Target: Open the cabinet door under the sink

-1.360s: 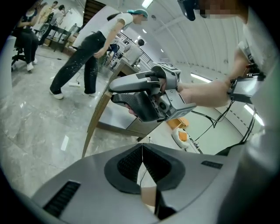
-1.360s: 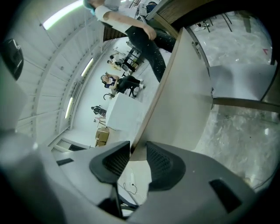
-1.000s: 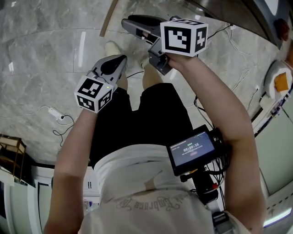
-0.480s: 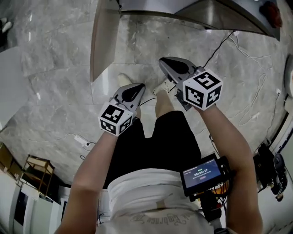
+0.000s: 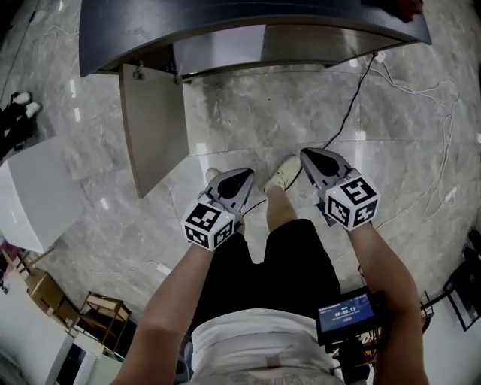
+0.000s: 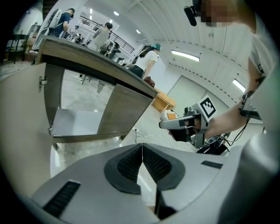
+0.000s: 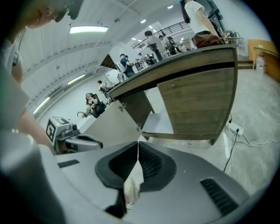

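Observation:
The cabinet under the dark counter point(image 5: 248, 22) stands open: its pale door point(image 5: 154, 128) is swung out over the floor on the left. In the left gripper view that open door point(image 6: 22, 127) is at the left, beside the bare cabinet floor point(image 6: 76, 122) and a shut wood door point(image 6: 124, 109). My left gripper point(image 5: 242, 179) and right gripper point(image 5: 310, 158) hover above the person's feet, well short of the cabinet. Both are shut with nothing between the jaws; the right jaws have just closed. The right gripper view shows the open door point(image 7: 109, 127) and my left gripper point(image 7: 87, 142).
Black cables point(image 5: 353, 98) trail over the marble floor from the counter's right end. A white block point(image 5: 37, 195) sits at the left and a wooden rack point(image 5: 98, 312) at the bottom left. A small screen point(image 5: 346, 316) hangs at the person's waist. Several people stand behind the counter point(image 6: 105, 33).
Both grippers have drawn back from the cabinet toward the person's body. The right gripper's jaws closed. The counter and the open door have come fully into the head view.

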The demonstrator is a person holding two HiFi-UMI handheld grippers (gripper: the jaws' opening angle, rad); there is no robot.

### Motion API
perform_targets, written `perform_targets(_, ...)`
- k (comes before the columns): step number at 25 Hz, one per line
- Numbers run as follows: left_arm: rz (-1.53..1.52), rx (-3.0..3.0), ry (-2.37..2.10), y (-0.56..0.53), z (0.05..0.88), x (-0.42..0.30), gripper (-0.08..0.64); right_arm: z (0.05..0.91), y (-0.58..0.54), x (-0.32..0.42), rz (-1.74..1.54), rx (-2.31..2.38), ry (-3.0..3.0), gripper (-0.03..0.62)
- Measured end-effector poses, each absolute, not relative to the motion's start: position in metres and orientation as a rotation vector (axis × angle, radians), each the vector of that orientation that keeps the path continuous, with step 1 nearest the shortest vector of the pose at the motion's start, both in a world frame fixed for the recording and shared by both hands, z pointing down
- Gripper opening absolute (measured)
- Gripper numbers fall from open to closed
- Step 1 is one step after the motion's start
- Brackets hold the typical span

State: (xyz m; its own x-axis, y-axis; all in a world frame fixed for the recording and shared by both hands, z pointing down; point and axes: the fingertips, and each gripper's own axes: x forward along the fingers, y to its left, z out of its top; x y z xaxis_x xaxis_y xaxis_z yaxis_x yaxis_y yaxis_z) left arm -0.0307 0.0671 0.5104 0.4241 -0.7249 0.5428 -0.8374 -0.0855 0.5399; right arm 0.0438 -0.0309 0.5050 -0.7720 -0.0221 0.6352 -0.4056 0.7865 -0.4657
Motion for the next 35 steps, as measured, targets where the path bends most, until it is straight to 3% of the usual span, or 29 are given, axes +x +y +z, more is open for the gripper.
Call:
perform_targets(12, 0.413, 1.86, -1.465, -0.018, 0.519, 0.001, 0.011, 0.514, -0.08, 0.133, 0.973, 0.496, -2.354, 0.018)
perform_targets(24, 0.509, 1.793, -1.523, -0.064, 0.553, -0.033, 0.011, 0.542, -0.093, 0.14, 0.989, 0.578, -2.343, 0.018)
perform_targets(30, 0.36, 1.796, -1.526, -0.096, 0.556, -0.066, 0.011, 0.549, -0.103, 0.122, 1.077, 0.65, -2.328, 0.018)
perform_targets(35, 0.436, 1.884, -1.485, -0.115, 0.558, -0.081, 0.011, 0.548, -0.118, 0.103, 1.095, 0.703, -2.333, 0.018)
